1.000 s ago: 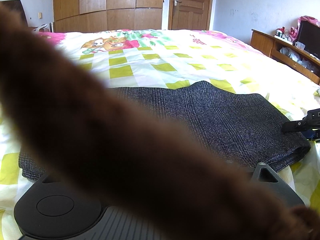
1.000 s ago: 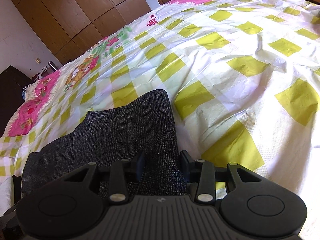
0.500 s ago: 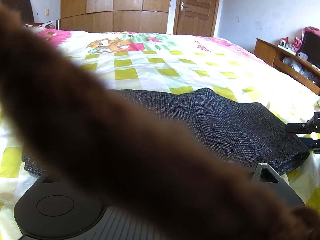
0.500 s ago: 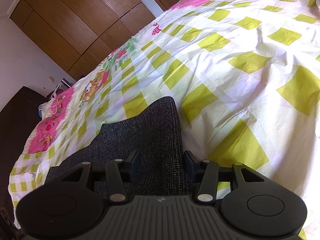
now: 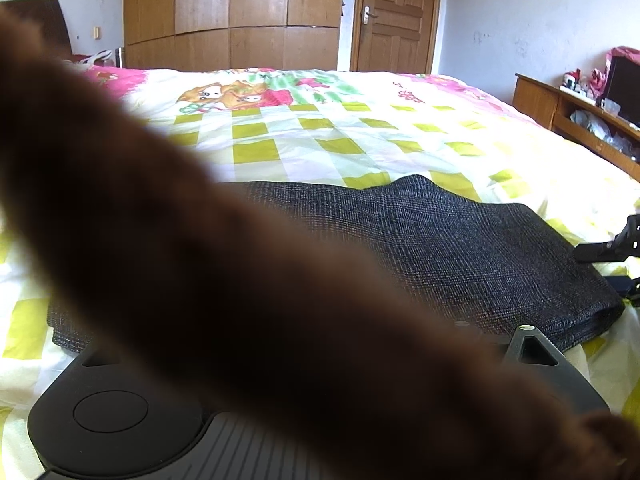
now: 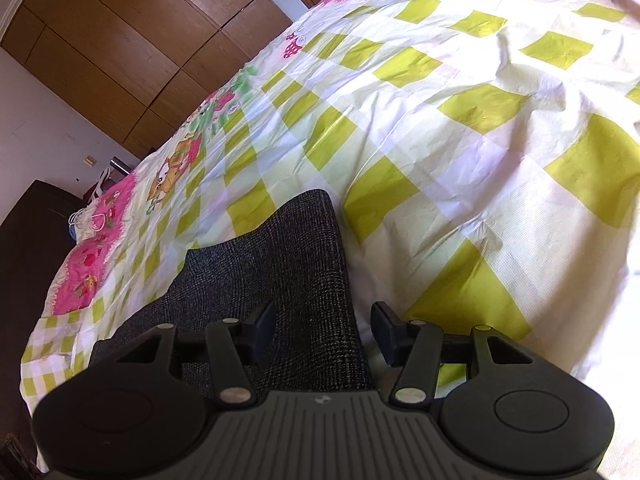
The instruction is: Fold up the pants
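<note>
Folded pants (image 6: 276,280) lie on the bed (image 6: 500,160). Right gripper (image 6: 322,330) has just been opening wider, pants edge between the jaws, unpinched. Left gripper's fingers are hidden by a blurry brown strand (image 5: 240,280), can't tell.

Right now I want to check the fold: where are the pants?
The folded dark grey pants lie flat on the checked bedsheet at the bed's near edge; in the right wrist view their end sits between the right gripper's open jaws.

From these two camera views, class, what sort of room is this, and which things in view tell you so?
Most likely a home bedroom: a large bed with a checked cartoon-print cover, a tall wooden wardrobe against the far wall, and a panelled wooden door beside it.
</note>
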